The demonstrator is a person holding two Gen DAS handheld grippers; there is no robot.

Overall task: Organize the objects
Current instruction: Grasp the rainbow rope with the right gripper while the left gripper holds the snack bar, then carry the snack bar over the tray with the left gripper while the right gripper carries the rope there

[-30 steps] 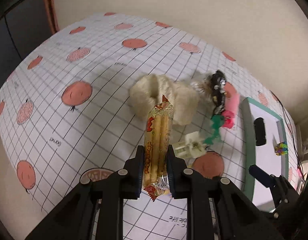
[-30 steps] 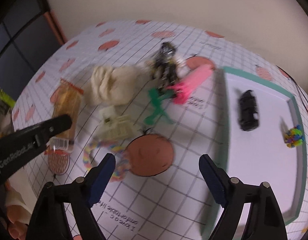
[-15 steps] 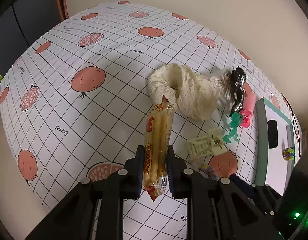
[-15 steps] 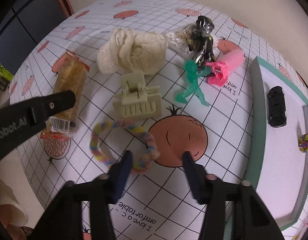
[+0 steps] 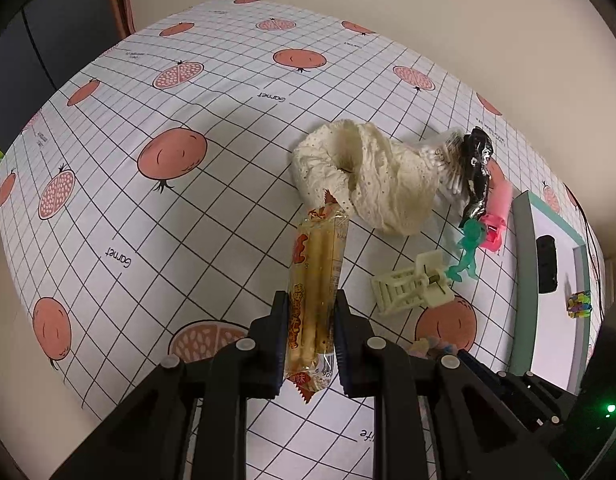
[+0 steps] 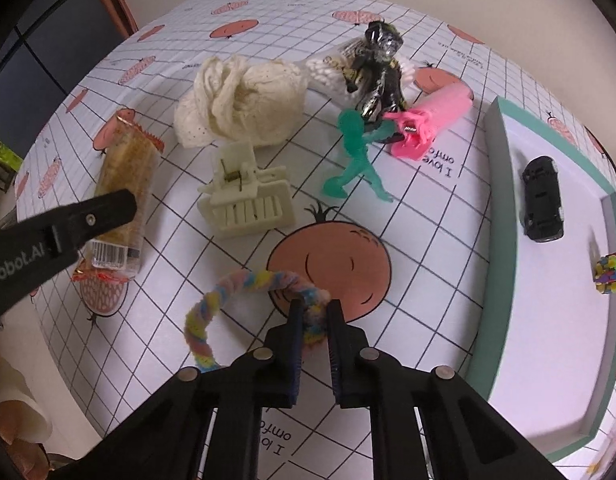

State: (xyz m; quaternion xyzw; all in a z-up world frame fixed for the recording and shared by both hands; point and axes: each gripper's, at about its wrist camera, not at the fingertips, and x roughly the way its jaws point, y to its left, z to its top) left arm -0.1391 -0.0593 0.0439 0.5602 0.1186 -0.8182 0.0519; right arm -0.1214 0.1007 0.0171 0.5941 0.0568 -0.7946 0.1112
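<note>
- In the right wrist view, a cluster blocks the tablecloth (image 6: pixel 419 216) from 10 to 1 o'clock: cream hair claw (image 6: pixel 246 196), crumpled cream cloth (image 6: pixel 244 108), green toy figure (image 6: pixel 353 156), pink clip (image 6: pixel 431 120), black shiny figure (image 6: pixel 377 68).
- The left gripper (image 6: pixel 108 208) with its snack packet (image 6: pixel 126 184) fills 9 o'clock.
- Bare cloth lies open between the claw and the tray (image 6: pixel 497 216), toward 1 to 2 o'clock.
- The tray's raised rim stands at 3 o'clock; inside, a black toy car (image 6: pixel 541 200) and a bead cluster (image 6: pixel 609 272) sit well apart, with bare floor at 4 o'clock.
- In the left wrist view, wide bare cloth runs from 9 to 12 o'clock.
</note>
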